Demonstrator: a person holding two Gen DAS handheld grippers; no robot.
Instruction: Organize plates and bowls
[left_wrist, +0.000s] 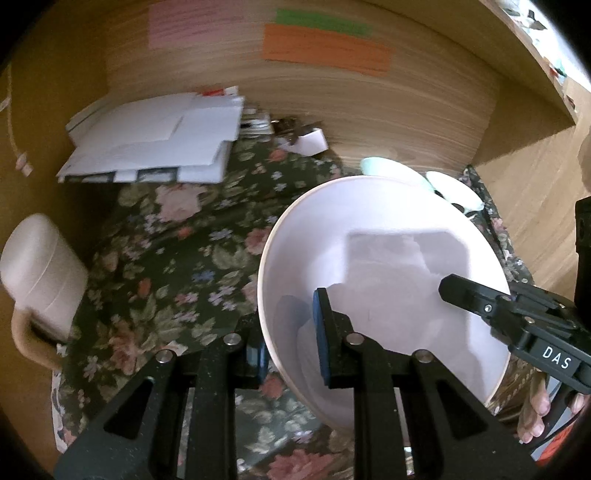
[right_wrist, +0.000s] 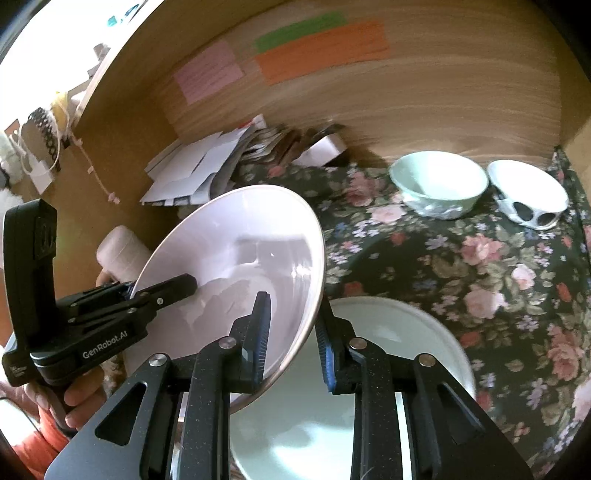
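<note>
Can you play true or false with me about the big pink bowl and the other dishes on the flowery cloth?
1. Both grippers hold the pink bowl by its rim. True.
2. The pink bowl is full of soup. False: it is empty.
3. A mint green bowl sits beside a white bowl with black spots. True.
4. The tablecloth is plain blue. False: it is dark with flowers.
5. A white plate lies under the right gripper. True.

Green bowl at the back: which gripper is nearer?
Right. The right gripper, shut on the pink bowl rim, is on the green bowl's side; the left gripper grips the opposite rim, farther away.
</note>
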